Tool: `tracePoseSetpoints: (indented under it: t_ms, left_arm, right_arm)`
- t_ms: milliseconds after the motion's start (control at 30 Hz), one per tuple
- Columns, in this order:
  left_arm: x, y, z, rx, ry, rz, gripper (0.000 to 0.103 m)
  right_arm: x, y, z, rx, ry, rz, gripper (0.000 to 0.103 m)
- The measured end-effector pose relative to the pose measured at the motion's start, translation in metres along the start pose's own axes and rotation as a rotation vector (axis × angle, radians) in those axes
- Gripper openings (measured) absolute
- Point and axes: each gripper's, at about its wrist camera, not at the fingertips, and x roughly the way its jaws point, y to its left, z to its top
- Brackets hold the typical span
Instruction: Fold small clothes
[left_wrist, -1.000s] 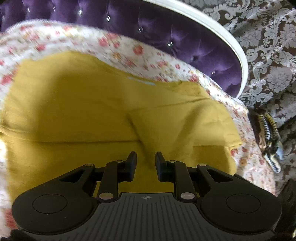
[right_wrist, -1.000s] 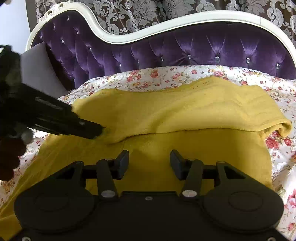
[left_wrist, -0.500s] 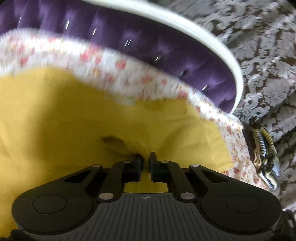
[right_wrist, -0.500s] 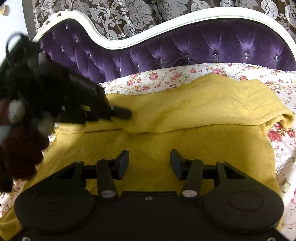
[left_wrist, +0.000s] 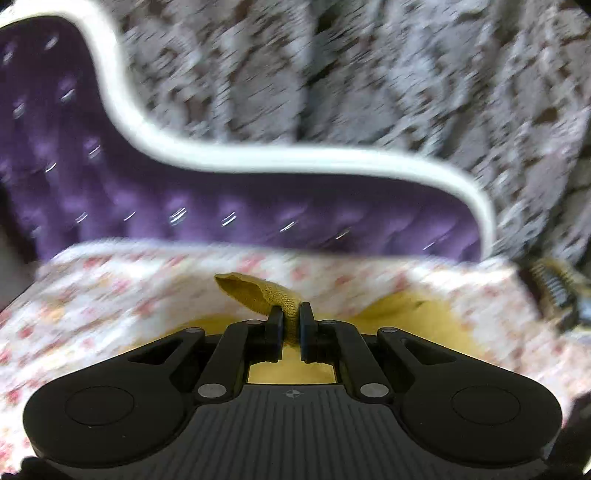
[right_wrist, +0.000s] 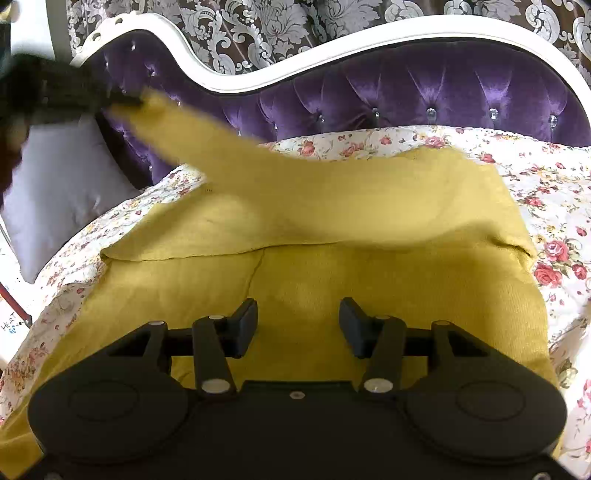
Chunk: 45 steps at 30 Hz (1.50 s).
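Clenched on a fold of the one mustard-yellow knitted garment, the left gripper had risen since a second earlier, when its jaws stood apart over the flat cloth; now it drew a sleeve-like strip up toward the tufted purple velvet headboard. One right gripper hovered released above the garment's near half, unmoved. That garment lay across the middle of the single rose-printed white bedspread. One grey pillow leaned at the bed's left edge. Handwriting at the left edge seemed to read "HEART".
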Motion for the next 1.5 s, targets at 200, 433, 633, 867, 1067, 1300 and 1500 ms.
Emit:
tracePoseSetpoints:
  t_ms: [200,433,633,867,1067,1300,1500]
  left_arm:
    - [0.023,0.041,-0.030,-0.094,0.099,0.047,0.008]
    - [0.032,0.049,-0.060,-0.018,0.161,0.071,0.008]
    - [0.039,0.049,-0.084,0.027,0.187,0.066,0.010]
    - [0.053,0.072,-0.069,-0.178,0.197,-0.043,0.022]
    - [0.048,0.074,-0.057,-0.209,0.079,0.029,0.005]
    - [0.057,0.073,-0.074,-0.073,0.130,0.146,0.006]
    - [0.057,0.066,-0.077,-0.047,0.110,0.167,0.009]
  right_arm:
    - [0.000,0.004,0.009,-0.014,0.004,-0.008,0.057]
    - [-0.003,0.007,0.014,-0.041,0.024,-0.006,0.057]
    - [-0.009,0.009,0.018,-0.062,0.031,-0.004,0.057]
    - [-0.010,0.011,0.026,-0.061,0.016,0.003,0.057]
    - [-0.008,0.013,0.027,-0.067,0.018,0.001,0.057]
    - [-0.005,-0.007,0.038,-0.013,-0.014,-0.054,0.057]
    - [0.021,-0.019,0.070,-0.010,-0.046,-0.065,0.057]
